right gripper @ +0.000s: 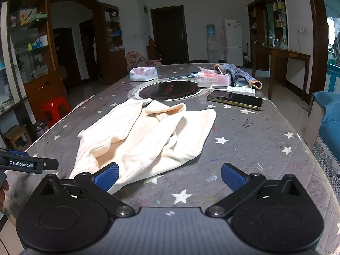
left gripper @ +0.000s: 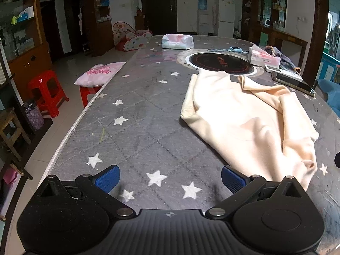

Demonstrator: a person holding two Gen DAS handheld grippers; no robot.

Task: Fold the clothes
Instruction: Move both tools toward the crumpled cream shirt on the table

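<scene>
a cream garment [right gripper: 146,136] lies rumpled and partly folded on a grey table cover printed with white stars [left gripper: 136,127], its collar end toward a round black hotplate [right gripper: 167,90] set into the table. the left gripper [left gripper: 170,179] hovers low over bare cover just left of the garment's near end, blue fingers spread wide, holding nothing. the right gripper [right gripper: 170,177] is also wide apart and empty, its left finger [right gripper: 107,176] in front of the garment's near hem. beyond the garment, on the right, lie a dark phone [right gripper: 234,99], a white remote [right gripper: 232,89] and a tissue box [right gripper: 213,78].
</scene>
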